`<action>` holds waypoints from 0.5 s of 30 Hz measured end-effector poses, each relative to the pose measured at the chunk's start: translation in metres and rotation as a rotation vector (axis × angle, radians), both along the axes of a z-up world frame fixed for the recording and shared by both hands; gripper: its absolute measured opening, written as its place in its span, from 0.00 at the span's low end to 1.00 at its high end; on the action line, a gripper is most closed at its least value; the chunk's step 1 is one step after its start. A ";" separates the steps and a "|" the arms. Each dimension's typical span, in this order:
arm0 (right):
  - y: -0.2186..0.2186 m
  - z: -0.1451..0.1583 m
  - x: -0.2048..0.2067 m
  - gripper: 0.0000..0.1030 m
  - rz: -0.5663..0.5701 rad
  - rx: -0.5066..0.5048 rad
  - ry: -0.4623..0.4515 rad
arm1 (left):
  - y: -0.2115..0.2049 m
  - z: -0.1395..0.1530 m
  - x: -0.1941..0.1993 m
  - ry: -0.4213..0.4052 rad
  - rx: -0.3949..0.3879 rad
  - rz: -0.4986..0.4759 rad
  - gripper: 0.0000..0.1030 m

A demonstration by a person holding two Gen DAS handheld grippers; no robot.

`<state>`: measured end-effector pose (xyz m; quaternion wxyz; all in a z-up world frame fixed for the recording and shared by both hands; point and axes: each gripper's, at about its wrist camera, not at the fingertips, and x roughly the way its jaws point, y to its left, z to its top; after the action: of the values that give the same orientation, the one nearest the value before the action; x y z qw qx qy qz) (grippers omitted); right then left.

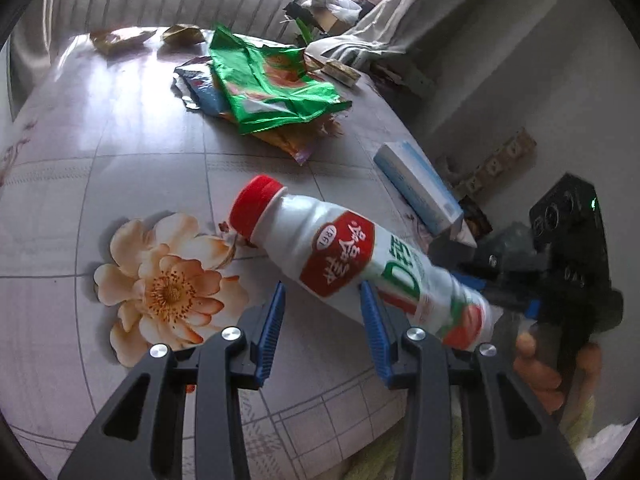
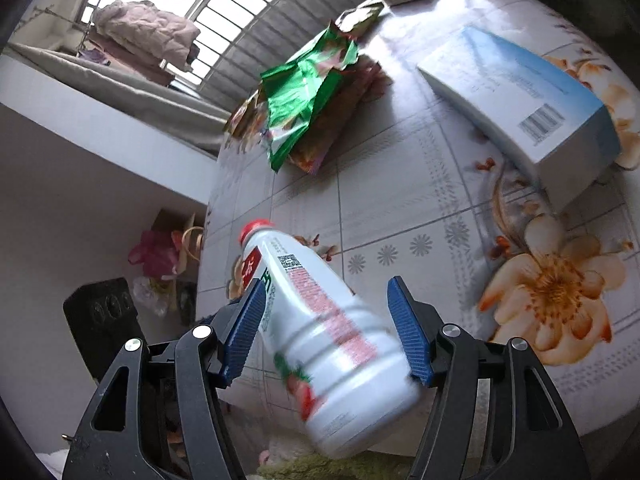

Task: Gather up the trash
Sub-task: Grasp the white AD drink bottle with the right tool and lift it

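Observation:
A white drink bottle with a red cap and a red label hangs tilted over the flowered table. My right gripper has its blue pads on either side of the bottle, near its base, which is blurred. In the left wrist view the right gripper holds the bottle's bottom end. My left gripper is open and empty, just below the bottle's middle. A green snack bag lies on a pile of wrappers farther back, also in the right wrist view.
A white and blue box lies at the table's right edge, also in the right wrist view. Small yellow wrappers lie at the far edge. A bed with bedding stands by the window. Bags sit on the floor.

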<state>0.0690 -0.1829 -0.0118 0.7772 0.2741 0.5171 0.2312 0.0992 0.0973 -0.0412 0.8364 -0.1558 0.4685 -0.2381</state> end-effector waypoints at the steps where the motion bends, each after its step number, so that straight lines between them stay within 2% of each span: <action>1: 0.001 -0.003 0.000 0.60 0.011 0.018 0.012 | 0.003 0.000 0.001 0.005 -0.007 0.007 0.36; 3: 0.002 -0.006 -0.003 0.56 0.028 0.028 0.028 | 0.007 -0.003 0.005 0.015 -0.011 0.017 0.36; 8: 0.000 -0.008 -0.012 0.55 0.061 0.061 0.054 | 0.006 -0.008 0.010 0.031 -0.022 0.017 0.36; 11: -0.001 -0.003 -0.010 0.55 0.062 0.027 0.040 | 0.004 -0.012 0.012 0.046 0.000 0.026 0.36; 14: 0.001 0.005 -0.004 0.57 0.077 -0.023 0.027 | 0.004 -0.013 0.013 0.057 0.091 0.067 0.38; 15: 0.003 0.008 -0.001 0.59 0.092 -0.043 0.022 | 0.006 -0.013 0.013 0.054 0.129 0.082 0.44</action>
<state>0.0680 -0.1797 -0.0039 0.7656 0.2360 0.5426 0.2526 0.1119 0.1030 -0.0541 0.8407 -0.1270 0.4987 -0.1686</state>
